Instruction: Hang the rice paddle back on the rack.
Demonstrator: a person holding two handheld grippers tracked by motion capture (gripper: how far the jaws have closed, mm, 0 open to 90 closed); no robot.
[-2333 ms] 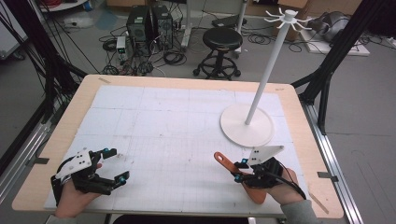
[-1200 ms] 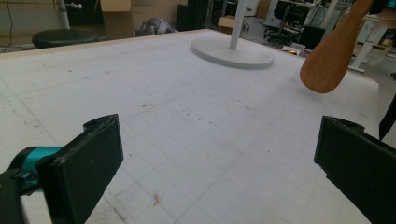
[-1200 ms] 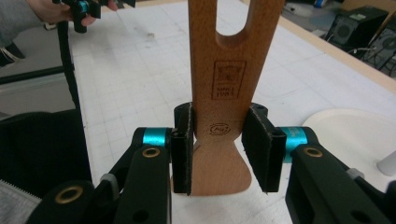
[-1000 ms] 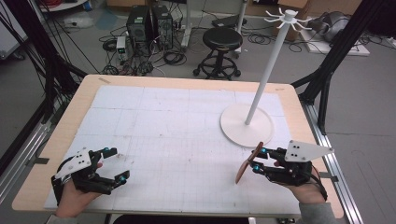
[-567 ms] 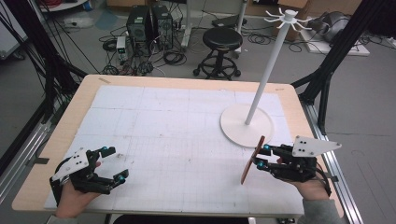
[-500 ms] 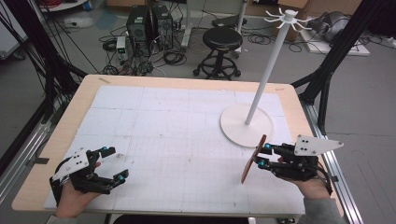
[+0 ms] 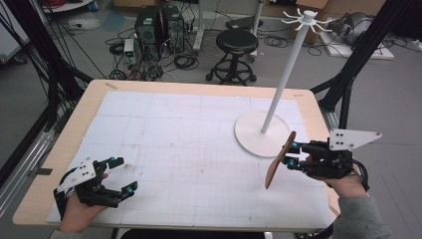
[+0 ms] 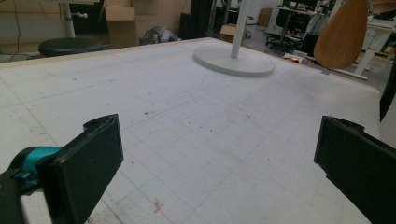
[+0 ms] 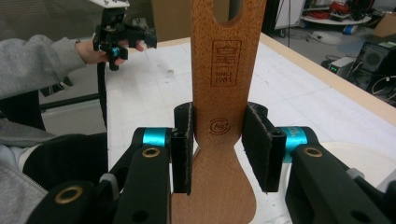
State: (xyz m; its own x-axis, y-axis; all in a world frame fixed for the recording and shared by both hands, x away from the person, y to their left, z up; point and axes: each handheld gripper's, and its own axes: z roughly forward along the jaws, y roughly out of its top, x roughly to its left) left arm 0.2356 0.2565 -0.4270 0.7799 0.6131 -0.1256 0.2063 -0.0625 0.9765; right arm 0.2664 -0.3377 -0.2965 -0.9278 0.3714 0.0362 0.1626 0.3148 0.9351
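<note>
My right gripper (image 7: 289, 154) is clenched on the wooden spatula (image 7: 278, 160); in the right gripper view both pads press the narrow handle, w/ the blade end below the jaws and the holed handle end (image 9: 227, 11) above. From the high view the spatula hangs off the jaw tips, tilted, clear of the white mat (image 7: 189, 149), blade end lower and nearer me. The white stand (image 7: 291, 64) rises just beyond the right gripper, its round base (image 7: 251, 134) close to the spatula's upper end but not touching, as far as I can tell.

My left gripper (image 7: 119, 174) sits low over the near left corner of the mat, jaws spread wide, nothing btwn them. In the left gripper view I see bare gridded mat ahead of the jaws, the stand's base farther out, the spatula (image 8: 342, 35) off to the upper right.

Beyond the table (image 7: 308, 99): a black stool (image 7: 237, 42), computer boxes and cables on the floor.
</note>
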